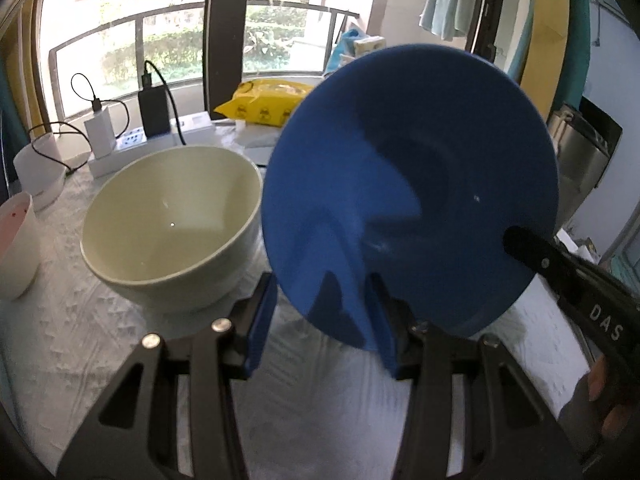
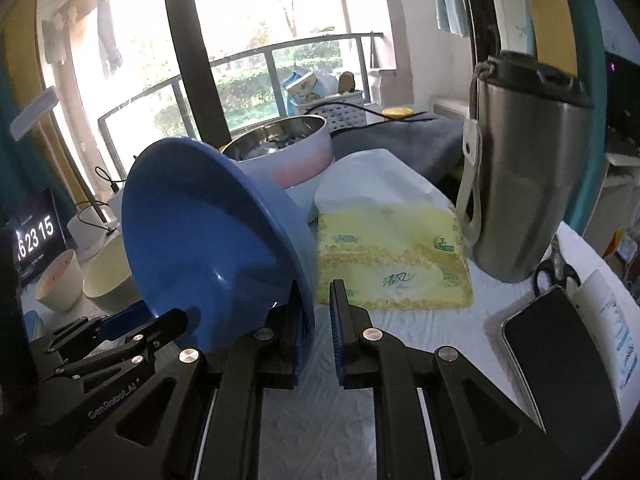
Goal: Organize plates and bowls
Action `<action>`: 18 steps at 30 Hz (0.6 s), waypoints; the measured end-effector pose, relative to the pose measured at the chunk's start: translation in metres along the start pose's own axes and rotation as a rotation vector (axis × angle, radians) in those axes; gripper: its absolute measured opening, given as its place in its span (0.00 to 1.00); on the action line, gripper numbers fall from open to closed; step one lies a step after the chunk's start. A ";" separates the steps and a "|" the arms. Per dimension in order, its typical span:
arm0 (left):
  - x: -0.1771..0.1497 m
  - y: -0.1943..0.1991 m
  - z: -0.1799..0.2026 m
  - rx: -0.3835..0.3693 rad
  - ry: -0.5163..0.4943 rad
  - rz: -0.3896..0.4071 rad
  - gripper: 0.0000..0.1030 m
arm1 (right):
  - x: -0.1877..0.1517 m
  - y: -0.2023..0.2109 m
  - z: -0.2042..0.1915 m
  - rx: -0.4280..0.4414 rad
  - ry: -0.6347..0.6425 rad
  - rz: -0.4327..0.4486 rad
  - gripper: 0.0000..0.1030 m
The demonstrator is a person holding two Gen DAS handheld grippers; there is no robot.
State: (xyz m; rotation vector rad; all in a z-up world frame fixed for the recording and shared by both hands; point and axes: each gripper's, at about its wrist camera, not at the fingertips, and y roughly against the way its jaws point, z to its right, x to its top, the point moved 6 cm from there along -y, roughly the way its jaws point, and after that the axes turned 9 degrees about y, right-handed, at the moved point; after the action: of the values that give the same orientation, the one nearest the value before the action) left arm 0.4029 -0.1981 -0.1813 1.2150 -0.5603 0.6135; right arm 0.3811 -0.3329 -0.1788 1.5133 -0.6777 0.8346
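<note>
A blue plate (image 1: 412, 184) is held tilted on edge above the white table cloth. In the left wrist view its lower rim sits between the two fingers of my left gripper (image 1: 324, 316), which stand wide apart. My right gripper (image 2: 316, 316) has its left finger against the plate's rim (image 2: 224, 248), with a gap to the right finger. A cream bowl (image 1: 172, 228) stands upright just left of the plate; it also shows in the right wrist view (image 2: 108, 276).
A pink-lined cup (image 1: 16, 240), a white power strip with chargers (image 1: 120, 148) and a yellow pack (image 1: 264, 100) lie behind. In the right wrist view: a tissue pack (image 2: 392, 252), a steel tumbler (image 2: 520, 172), a metal pot (image 2: 288, 148), a phone (image 2: 560, 376), scissors (image 2: 556, 276).
</note>
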 end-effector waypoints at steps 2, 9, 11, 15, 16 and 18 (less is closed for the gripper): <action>0.000 0.000 0.001 -0.008 -0.001 0.011 0.45 | -0.002 -0.004 0.001 0.005 -0.006 -0.009 0.13; 0.000 0.000 -0.001 -0.014 0.005 0.016 0.31 | -0.010 -0.018 -0.003 0.024 -0.030 -0.052 0.16; 0.000 0.000 -0.002 -0.017 0.008 0.017 0.27 | -0.012 -0.020 -0.005 0.033 -0.031 -0.062 0.16; -0.001 0.003 0.000 -0.032 -0.012 0.008 0.24 | -0.010 -0.012 -0.007 0.041 -0.039 -0.036 0.15; -0.001 0.005 0.000 -0.034 -0.017 0.010 0.24 | -0.009 -0.010 -0.007 0.044 -0.039 -0.032 0.15; -0.003 0.008 0.000 -0.038 -0.018 0.014 0.24 | -0.007 -0.009 -0.007 0.046 -0.039 -0.033 0.15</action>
State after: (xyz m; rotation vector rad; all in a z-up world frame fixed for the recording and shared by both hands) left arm 0.3953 -0.1965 -0.1773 1.1830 -0.5932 0.6017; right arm 0.3831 -0.3252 -0.1897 1.5821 -0.6645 0.8023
